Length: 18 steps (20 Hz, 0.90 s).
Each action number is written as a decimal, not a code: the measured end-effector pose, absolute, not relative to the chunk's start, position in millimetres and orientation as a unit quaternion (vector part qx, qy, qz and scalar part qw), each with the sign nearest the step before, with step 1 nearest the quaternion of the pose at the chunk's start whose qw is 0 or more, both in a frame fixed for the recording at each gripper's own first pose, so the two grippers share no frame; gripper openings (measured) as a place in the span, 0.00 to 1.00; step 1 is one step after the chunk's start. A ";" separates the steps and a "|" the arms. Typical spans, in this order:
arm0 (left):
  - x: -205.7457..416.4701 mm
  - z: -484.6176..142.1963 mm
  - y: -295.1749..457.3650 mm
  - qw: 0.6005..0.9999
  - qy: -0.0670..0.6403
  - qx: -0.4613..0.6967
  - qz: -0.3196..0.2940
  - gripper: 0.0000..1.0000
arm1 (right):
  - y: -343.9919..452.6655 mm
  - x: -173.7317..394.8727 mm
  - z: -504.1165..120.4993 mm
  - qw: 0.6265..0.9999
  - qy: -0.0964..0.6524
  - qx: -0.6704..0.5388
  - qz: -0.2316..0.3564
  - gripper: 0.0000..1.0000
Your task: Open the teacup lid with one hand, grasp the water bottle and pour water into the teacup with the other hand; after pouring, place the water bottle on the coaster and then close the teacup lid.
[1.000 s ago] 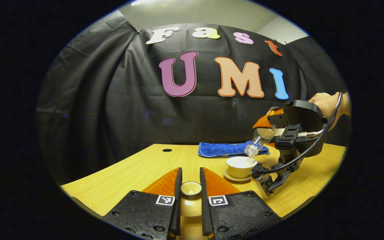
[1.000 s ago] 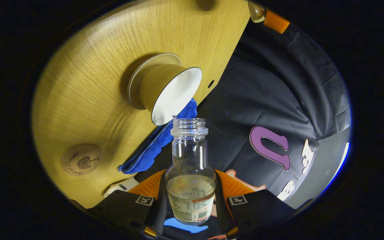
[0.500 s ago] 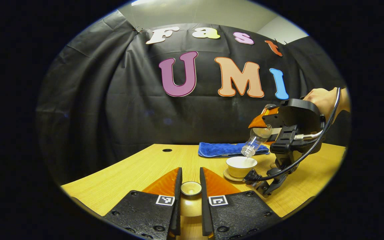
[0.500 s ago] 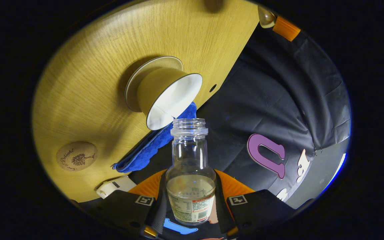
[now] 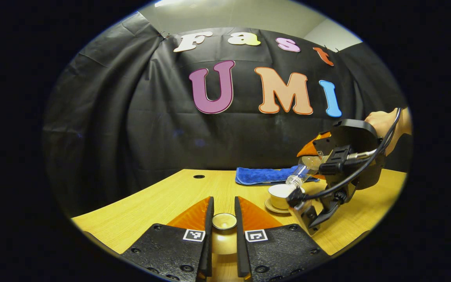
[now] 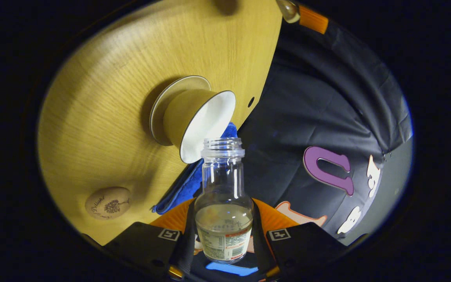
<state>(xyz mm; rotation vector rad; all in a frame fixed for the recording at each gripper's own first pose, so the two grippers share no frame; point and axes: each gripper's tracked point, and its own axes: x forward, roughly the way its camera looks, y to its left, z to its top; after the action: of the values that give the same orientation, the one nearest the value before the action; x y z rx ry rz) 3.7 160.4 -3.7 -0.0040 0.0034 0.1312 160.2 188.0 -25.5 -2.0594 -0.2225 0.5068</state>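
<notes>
Jaws of right gripper (image 6: 224,235) grasping tilted water bottle (image 6: 224,219), its mouth ahead over teacup (image 6: 200,123) on saucer (image 6: 170,102). Left gripper (image 5: 224,235) jaws clenched on teacup lid (image 5: 224,221) above desk (image 5: 163,199). Coaster (image 6: 108,203) left of right jaws.

The round wooden coaster (image 6: 107,202) carries a tree emblem and cursive script, seemingly "Delight", too small to be sure; the water bottle (image 6: 224,205) label's print is too small to read

A blue towel (image 5: 264,175) is lying folded at the far edge of the wooden surface (image 5: 163,199), just before the black cloth wall (image 5: 131,117). A small round hole (image 5: 199,176) is sitting near that edge.
</notes>
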 end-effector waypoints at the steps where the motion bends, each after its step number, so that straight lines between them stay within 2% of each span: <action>1: 3.7 -4.3 160.9 0.998 0.002 -0.002 0.066 0.22 | 182.6 161.9 -25.5 0.513 -0.074 -0.827 0.215 0.66; 6: 3.2 -4.0 161.4 0.998 0.002 -0.002 0.069 0.22 | 148.6 163.7 -21.8 0.691 -0.009 -0.682 0.240 0.70; 9: 3.3 -4.0 161.8 0.998 0.002 -0.002 0.070 0.22 | 126.8 165.6 -10.8 0.814 0.035 -0.525 0.245 0.66; 11: 3.4 -4.6 162.0 0.998 0.002 -0.002 0.070 0.22 | 114.2 161.4 -4.0 0.882 0.056 -0.397 0.248 0.63; 12: 3.5 -3.9 162.1 0.998 0.002 -0.002 0.070 0.22 | 111.0 158.5 -2.5 0.906 0.063 -0.338 0.248 0.71; 14: 3.4 -4.3 162.3 0.997 0.001 -0.001 0.071 0.22 | 103.2 157.5 0.8 0.939 0.064 -0.241 0.237 0.65; 18: 3.6 -3.9 163.1 0.997 0.002 -0.001 0.072 0.22 | 101.3 167.0 -8.4 0.964 0.074 -0.118 0.228 0.67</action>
<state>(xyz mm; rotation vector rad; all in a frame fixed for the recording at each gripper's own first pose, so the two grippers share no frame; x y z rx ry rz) 3.6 163.1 -3.9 -0.0019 0.0033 0.1450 167.0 101.3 -8.4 -0.2389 0.1489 0.4618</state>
